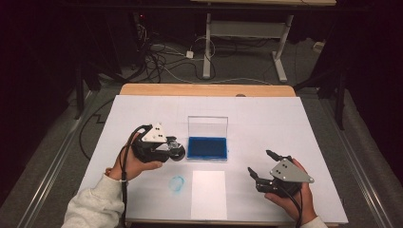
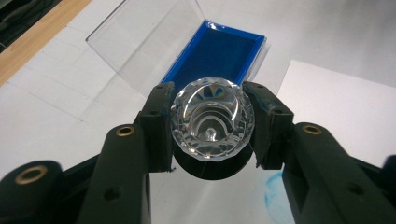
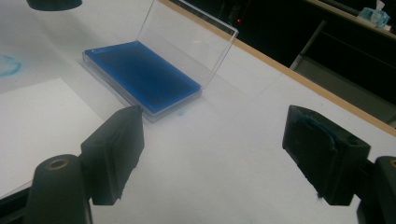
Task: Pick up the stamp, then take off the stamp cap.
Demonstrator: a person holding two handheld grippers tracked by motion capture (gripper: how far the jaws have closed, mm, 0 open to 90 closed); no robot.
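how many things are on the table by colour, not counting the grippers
blue: 2, ink pad in its open clear case, and ink smudge
white: 1, sheet of paper
clear: 1, faceted crystal stamp, held just above the table
total: 4

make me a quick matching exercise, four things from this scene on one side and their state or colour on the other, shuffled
1. left gripper
2. right gripper
3. ink pad case
4. white sheet

a. lid up, blue inside
b. jaws apart, nothing between them
c. lying flat near the table's front edge
d. shut on a clear faceted stamp

Pairs: 1-d, 2-b, 3-a, 4-c
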